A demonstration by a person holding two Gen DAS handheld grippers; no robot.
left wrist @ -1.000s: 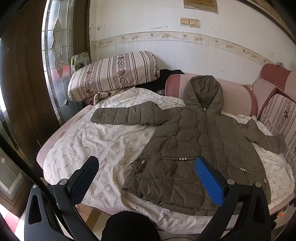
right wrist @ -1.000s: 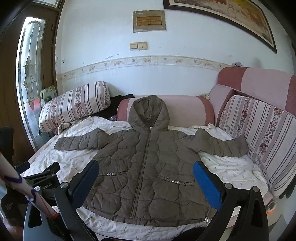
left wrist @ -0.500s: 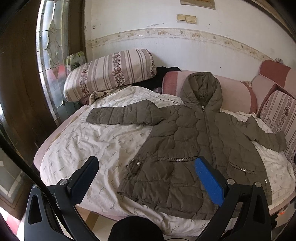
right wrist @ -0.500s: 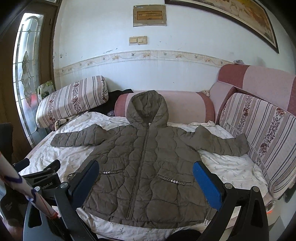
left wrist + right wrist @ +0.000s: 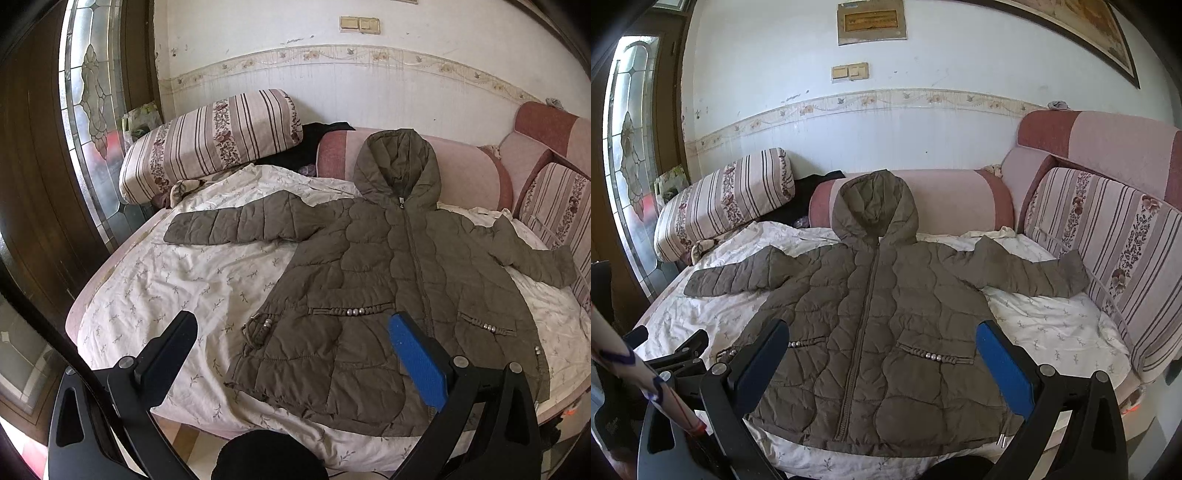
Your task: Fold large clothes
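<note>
An olive quilted hooded jacket (image 5: 388,280) (image 5: 875,317) lies flat and zipped on a bed, front up, both sleeves spread out, hood resting against a pink bolster. My left gripper (image 5: 291,343) hovers open over the bed's near edge, above the jacket's lower left hem, holding nothing. My right gripper (image 5: 882,347) is open too, above the jacket's lower front, with nothing between its fingers. The left gripper (image 5: 670,354) also shows at the lower left of the right wrist view.
A white leaf-print sheet (image 5: 177,280) covers the bed. A striped bolster (image 5: 210,144) lies at the back left, a pink bolster (image 5: 953,199) at the head, striped cushions (image 5: 1108,258) along the right. A wooden door with stained glass (image 5: 88,92) stands left.
Both grippers have drifted closer to the bed, so the jacket looks slightly larger and lower in view. The jacket itself has not moved, and both grippers stay open.
</note>
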